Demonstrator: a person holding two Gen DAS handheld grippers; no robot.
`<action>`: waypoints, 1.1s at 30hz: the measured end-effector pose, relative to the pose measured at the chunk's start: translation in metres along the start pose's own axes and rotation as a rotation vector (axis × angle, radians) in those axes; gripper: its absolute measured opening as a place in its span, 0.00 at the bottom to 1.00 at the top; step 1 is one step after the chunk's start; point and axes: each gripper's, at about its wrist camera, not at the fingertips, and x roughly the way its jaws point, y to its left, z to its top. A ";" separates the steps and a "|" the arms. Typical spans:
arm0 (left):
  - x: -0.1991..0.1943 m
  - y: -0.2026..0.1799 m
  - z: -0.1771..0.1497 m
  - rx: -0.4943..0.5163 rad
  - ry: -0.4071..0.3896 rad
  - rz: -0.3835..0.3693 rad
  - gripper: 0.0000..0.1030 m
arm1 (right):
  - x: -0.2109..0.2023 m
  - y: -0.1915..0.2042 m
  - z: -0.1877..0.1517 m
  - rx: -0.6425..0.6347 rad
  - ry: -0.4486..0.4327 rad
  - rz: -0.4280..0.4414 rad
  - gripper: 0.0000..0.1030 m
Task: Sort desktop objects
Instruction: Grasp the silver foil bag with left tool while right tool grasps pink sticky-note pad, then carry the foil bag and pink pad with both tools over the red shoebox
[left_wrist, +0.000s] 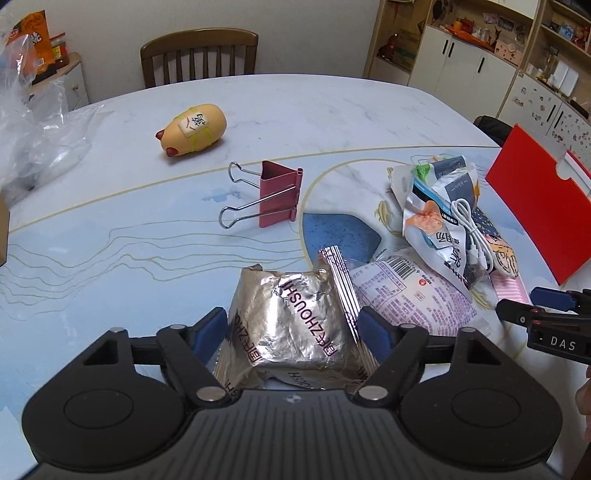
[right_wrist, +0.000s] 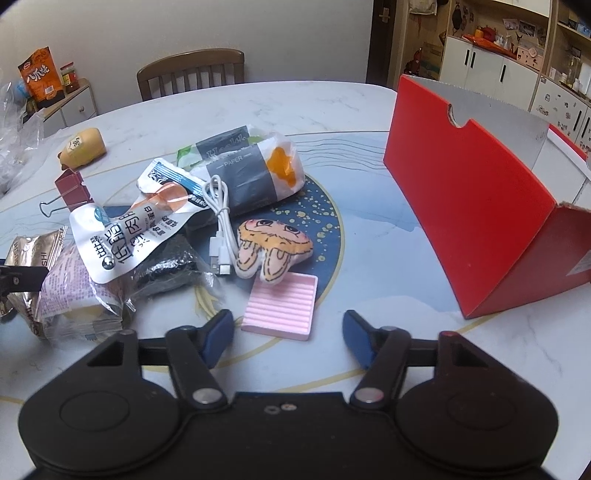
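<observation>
In the left wrist view, the sorting looks like it has only just begun (my guess from the mess). The left gripper (left_wrist: 293, 325) sits at the bottom middle of the frame, about half open, with the silver foil packet (left_wrist: 291, 317) between its blue pads; the pads look to be touching the crinkly sides, so it seems to have hold. The packet is shiny and wrinkled, with dark letters. A red binder clip (left_wrist: 277, 194) and a yellow toy (left_wrist: 194, 129) lie apart higher up. In the right wrist view, the right gripper (right_wrist: 288, 332) at the bottom middle is half open and holds nothing. The pink ridged pad (right_wrist: 282, 306) lies just above it, between the fingers. The snack pile (right_wrist: 147, 229) fills the left, and the red box (right_wrist: 480, 206) on the right looks empty.
</observation>
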 end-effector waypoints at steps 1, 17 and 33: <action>0.000 0.000 0.000 -0.001 0.003 -0.001 0.66 | 0.000 0.000 0.000 -0.002 -0.001 0.001 0.55; -0.011 0.001 -0.006 -0.010 0.014 0.023 0.51 | -0.013 -0.010 0.001 0.031 -0.010 -0.001 0.38; -0.050 -0.019 -0.005 0.011 -0.004 -0.003 0.51 | -0.057 -0.021 0.002 0.073 -0.029 0.014 0.38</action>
